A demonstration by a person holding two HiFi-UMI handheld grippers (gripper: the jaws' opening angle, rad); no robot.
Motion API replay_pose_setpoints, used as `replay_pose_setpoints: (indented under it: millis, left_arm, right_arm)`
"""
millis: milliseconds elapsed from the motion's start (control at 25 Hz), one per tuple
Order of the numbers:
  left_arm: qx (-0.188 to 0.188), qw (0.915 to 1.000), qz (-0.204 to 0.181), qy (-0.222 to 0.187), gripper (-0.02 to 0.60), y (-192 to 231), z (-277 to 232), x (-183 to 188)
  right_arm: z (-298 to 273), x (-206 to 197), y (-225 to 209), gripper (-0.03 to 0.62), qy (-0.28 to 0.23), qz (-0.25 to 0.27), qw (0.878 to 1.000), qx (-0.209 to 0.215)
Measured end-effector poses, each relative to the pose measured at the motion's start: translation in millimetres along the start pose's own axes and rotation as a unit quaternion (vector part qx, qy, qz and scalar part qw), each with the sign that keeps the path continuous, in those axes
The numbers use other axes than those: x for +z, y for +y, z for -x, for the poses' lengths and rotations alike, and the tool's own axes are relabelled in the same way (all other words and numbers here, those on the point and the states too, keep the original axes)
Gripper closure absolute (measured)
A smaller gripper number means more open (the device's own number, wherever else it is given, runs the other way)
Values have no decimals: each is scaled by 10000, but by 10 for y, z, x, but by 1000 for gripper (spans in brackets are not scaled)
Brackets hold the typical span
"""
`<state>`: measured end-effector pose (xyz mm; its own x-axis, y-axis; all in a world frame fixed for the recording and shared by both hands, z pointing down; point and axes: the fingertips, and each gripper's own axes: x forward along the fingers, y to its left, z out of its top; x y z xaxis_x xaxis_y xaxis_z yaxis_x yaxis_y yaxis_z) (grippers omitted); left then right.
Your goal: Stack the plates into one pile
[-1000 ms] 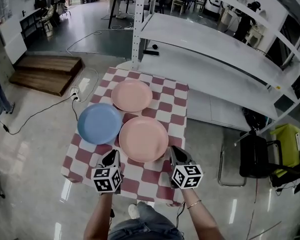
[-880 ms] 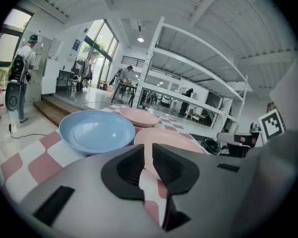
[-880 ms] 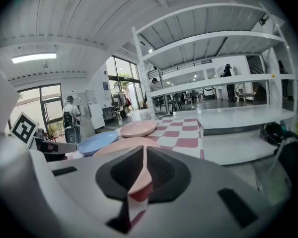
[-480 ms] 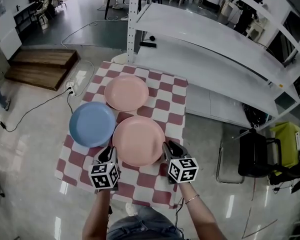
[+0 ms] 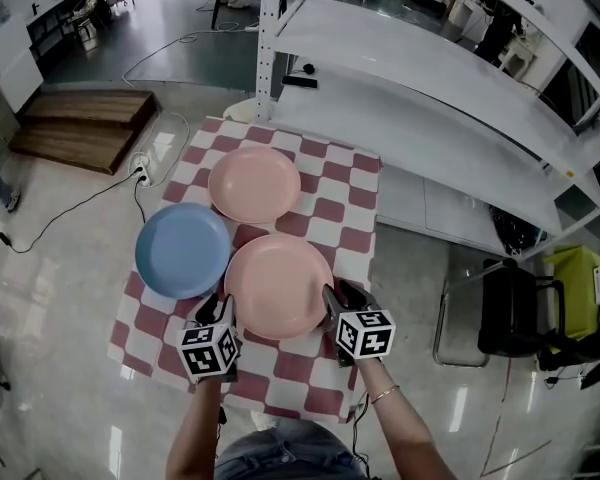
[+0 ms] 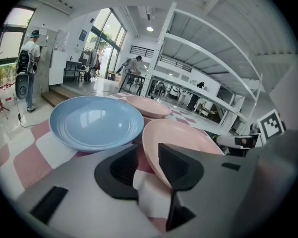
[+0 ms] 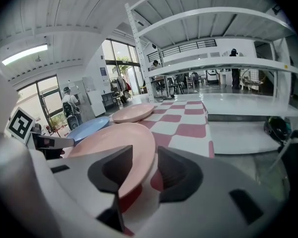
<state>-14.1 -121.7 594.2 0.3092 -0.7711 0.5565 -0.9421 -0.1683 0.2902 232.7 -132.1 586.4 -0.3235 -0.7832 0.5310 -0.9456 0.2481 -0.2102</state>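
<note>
L gripper [image 5: 218,310], R gripper [image 5: 333,300]: jaws just opened, unclenched; near pink plate [image 5: 278,284] rim between each.

Two pink plates [image 5: 279,285] [image 5: 254,183], blue plate [image 5: 183,250], flat, unstacked

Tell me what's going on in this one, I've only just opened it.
A person holds tongs in each hand at the near edge of a checked table. The left tongs and right tongs sit at opposite sides of the near pink plate, with its rim between each pair of jaws. Both pairs have just been opening and stand apart, gripping nothing. The blue plate and the far pink plate lie separately on the table. Nothing is stacked yet.
</note>
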Motion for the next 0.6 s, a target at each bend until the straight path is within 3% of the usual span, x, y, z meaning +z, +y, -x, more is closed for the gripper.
replay_pose_setpoints:
  millis: [600]
  left_arm:
    - [119, 9993, 119, 344, 440, 63, -235, -88]
  right_arm:
    - [-274, -179, -72, 444, 679, 145, 9976, -64]
